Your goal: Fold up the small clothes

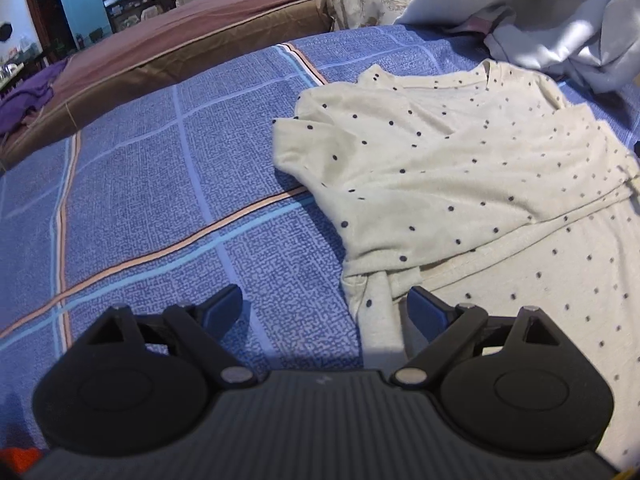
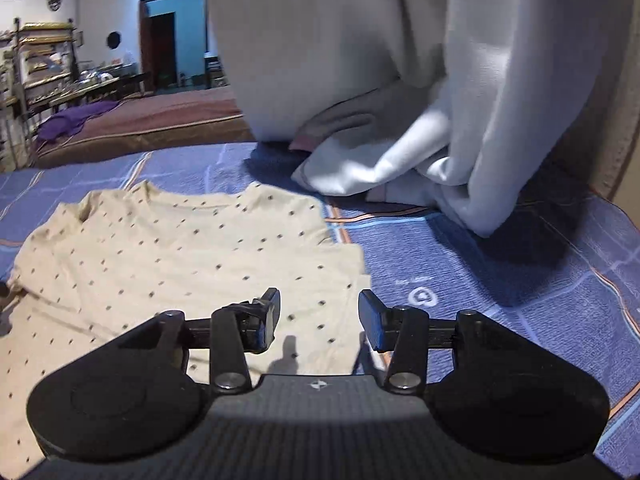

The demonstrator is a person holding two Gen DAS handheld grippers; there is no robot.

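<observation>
A small cream garment with dark dots (image 1: 460,184) lies spread on the blue checked bedsheet (image 1: 160,184), its left sleeve folded inward. My left gripper (image 1: 326,308) is open and empty, hovering over the garment's lower left edge. In the right wrist view the same garment (image 2: 168,256) lies flat, neck towards the far side. My right gripper (image 2: 318,316) is open and empty, just above the garment's right edge.
A heap of white-grey bedding (image 2: 400,100) stands at the far side of the sheet (image 2: 500,280); it also shows in the left wrist view (image 1: 560,20). A brown mattress (image 1: 180,44) with purple cloth (image 1: 28,100) lies beyond.
</observation>
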